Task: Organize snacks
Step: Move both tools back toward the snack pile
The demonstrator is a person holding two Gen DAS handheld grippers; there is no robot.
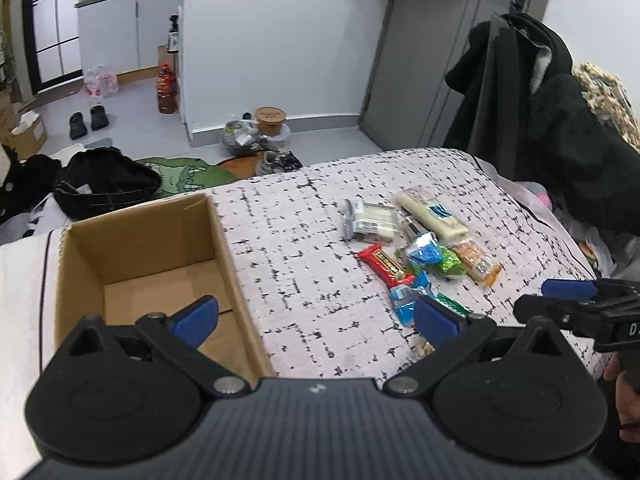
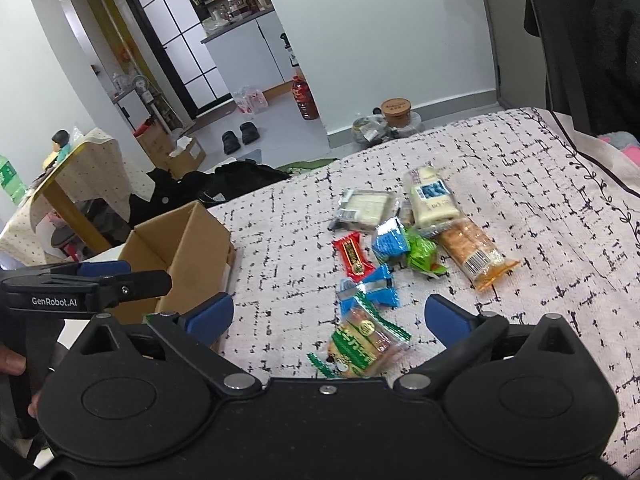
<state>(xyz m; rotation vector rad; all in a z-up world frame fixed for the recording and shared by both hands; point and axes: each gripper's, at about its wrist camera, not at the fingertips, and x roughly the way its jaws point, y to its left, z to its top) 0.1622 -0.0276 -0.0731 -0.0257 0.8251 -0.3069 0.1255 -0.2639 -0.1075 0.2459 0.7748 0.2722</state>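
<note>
Nothing is sorted yet, as far as I can see. The patterned bedcover point(image 1: 304, 216) carries everything. The cardboard box point(image 1: 132, 240) sits empty at its left. All the snacks point(image 2: 400, 248) lie loose, well apart from the box. The left gripper point(image 1: 316, 316) and the right gripper point(image 2: 328, 316) both gape wide, holding nothing; a green-trimmed packet point(image 2: 360, 344) lies between the right one's jaws.

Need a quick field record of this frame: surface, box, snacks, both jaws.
surface: bed cover, pale with black dash pattern
box: cardboard box, open, nothing visible inside, left of the snacks
snacks: loose pile on the cover; red bar, orange cracker pack, white pack, green-and-white pack nearest the right gripper
left gripper: jaws open, empty, partly over the box
right gripper: jaws open, holding nothing, green-and-white pack lying between them
in box so far: none seen
</note>
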